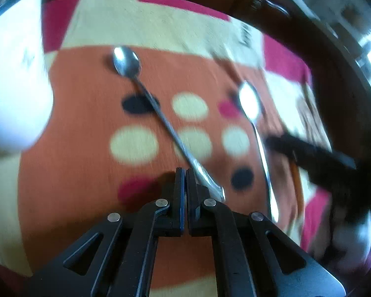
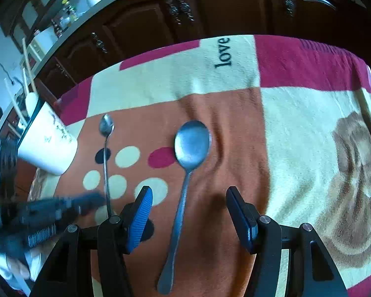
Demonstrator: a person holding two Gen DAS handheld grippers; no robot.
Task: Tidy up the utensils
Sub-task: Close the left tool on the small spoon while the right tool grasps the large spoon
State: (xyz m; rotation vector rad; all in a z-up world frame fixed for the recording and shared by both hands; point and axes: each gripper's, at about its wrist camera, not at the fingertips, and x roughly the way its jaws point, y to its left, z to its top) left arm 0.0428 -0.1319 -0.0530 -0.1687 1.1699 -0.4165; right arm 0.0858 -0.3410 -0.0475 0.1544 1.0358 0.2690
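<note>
The left gripper (image 1: 185,173) was closed on nothing, beside the thin spoon's (image 1: 158,113) handle. The right gripper (image 2: 189,195) gaped above the big spoon (image 2: 185,173). Both spoons lay on the patterned blanket (image 2: 296,123); a white cup (image 2: 49,141) stood nearby.

Dark wooden cabinets (image 2: 210,7) with ornate metal handles (image 2: 179,6) standing behind patterned blanket (image 2: 296,113) (word "love" printed on it); daylight brightening pale countertop (image 2: 69,24).
</note>
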